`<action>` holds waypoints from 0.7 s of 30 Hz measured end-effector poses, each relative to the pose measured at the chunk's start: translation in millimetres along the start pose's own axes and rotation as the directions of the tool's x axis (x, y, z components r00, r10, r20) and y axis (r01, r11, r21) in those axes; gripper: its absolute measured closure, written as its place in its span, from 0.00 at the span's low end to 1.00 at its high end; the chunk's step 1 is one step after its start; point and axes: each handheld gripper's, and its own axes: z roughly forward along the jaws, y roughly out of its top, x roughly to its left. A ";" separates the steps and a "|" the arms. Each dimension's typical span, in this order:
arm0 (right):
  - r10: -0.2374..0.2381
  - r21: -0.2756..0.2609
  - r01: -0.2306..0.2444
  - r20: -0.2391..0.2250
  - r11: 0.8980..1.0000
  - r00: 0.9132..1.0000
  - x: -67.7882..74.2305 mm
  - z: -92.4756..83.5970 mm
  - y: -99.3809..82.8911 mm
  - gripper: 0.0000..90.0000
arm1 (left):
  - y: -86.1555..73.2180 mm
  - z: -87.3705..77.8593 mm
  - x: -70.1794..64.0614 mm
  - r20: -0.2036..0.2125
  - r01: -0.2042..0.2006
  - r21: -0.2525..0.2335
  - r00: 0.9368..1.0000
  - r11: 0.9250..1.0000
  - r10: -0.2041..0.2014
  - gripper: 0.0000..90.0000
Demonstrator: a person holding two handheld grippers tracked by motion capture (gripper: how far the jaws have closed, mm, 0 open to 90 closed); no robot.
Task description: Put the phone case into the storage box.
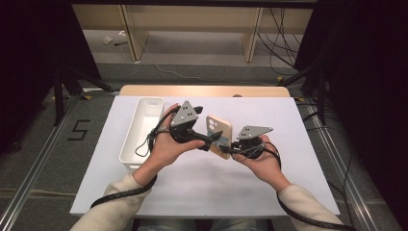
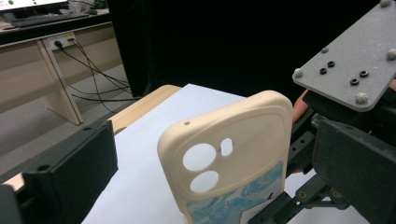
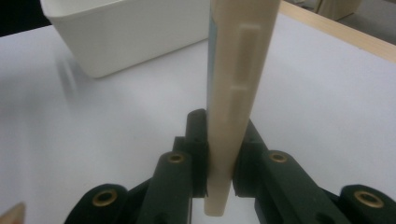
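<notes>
High view shows your right gripper (image 1: pixel 230 150) clamping the phone case (image 1: pixel 219 135) by its lower edge, above the white table (image 1: pixel 298 139). Your left gripper (image 1: pixel 211 140) is released, its jaws wide on both sides of the case without touching. Case bottom is cut off in left gripper view. The white bin (image 1: pixel 139 132) stands at the left, well apart.

Floor mark (image 1: pixel 78 130): a black "5" on the grey floor, left of the table.
Other writing: none readable on anything else in the scene.
</notes>
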 end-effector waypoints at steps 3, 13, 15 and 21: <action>0.013 -0.008 -0.013 0.023 1.000 1.000 0.6 1.8 0.7 0.89 | -1.3 2.1 -2.7 -0.007 0.003 -0.007 1.000 1.000 -0.003 0.00; 0.044 -0.019 -0.043 0.058 0.999 0.997 5.1 8.9 2.0 0.89 | -4.4 7.3 -6.7 -0.049 0.034 -0.013 0.998 0.999 -0.035 0.00; 0.047 -0.021 -0.046 0.061 0.999 0.997 6.4 10.2 2.3 0.89 | -5.4 8.5 -7.4 -0.060 0.038 -0.016 0.997 0.999 -0.039 0.00; 0.054 -0.024 -0.053 0.062 0.998 0.997 9.6 12.1 3.6 0.89 | -7.1 11.4 -8.5 -0.090 0.043 -0.022 0.995 0.999 -0.044 0.00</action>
